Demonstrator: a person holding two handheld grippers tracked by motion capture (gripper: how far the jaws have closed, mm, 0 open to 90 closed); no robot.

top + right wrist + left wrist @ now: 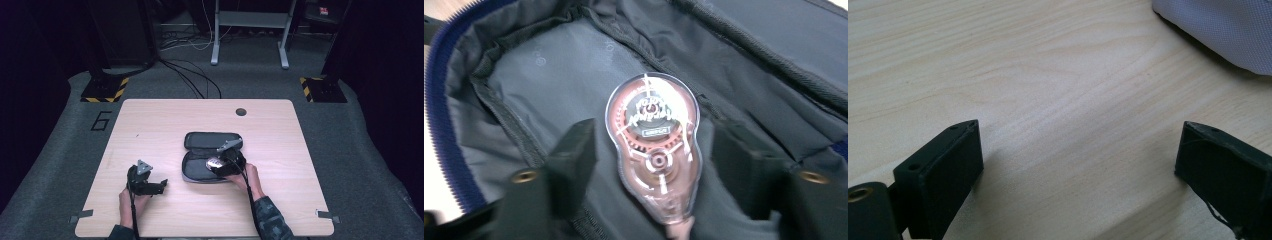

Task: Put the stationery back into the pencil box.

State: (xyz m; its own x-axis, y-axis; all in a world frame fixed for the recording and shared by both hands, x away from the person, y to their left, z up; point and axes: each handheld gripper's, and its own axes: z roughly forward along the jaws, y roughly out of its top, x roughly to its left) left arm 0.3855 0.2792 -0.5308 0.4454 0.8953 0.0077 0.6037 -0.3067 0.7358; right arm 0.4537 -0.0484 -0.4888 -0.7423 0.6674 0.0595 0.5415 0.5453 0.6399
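High view: the right gripper (223, 163) is over the near half of the open case (196, 170) on the table (150, 125), with the tape roller (214, 163) just at its tip. The left gripper (160, 186) rests on the wood, apart from the case.

Left gripper view: the jaws stand wide open with bare table between them — nothing is held. A corner of the case (1228, 30) lies ahead.

Right gripper view: the jaws are apart, and the roller (654, 145) lies between them on the soft lining, not pressed by the fingers (571, 150), so it looks released. I judge the roller light, stiff and smooth plastic — best taken across its flat sides, gently.
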